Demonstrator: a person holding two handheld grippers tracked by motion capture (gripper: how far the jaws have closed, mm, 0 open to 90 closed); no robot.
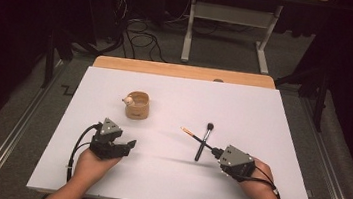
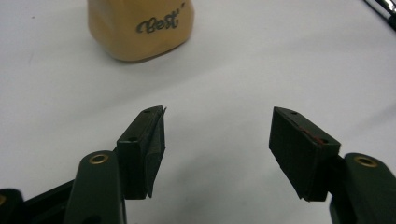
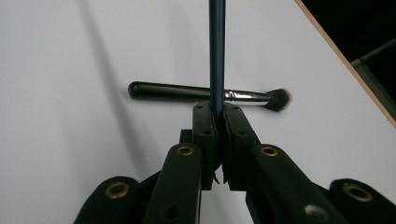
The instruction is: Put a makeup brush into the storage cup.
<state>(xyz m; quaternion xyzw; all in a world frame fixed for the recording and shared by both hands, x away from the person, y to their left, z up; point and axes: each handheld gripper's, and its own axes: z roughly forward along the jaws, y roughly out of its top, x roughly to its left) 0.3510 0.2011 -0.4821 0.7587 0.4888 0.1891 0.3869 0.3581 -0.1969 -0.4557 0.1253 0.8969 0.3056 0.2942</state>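
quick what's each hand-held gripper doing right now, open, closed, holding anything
Left hand-held gripper: open, nothing between its jaws.
Right hand-held gripper: shut on a thin brush handle, above the black makeup brush lying on the table.

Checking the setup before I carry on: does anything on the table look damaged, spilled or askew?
Nothing stands out. The wooden cup stands upright, one brush lies flat on the white table, and the right gripper holds another brush.
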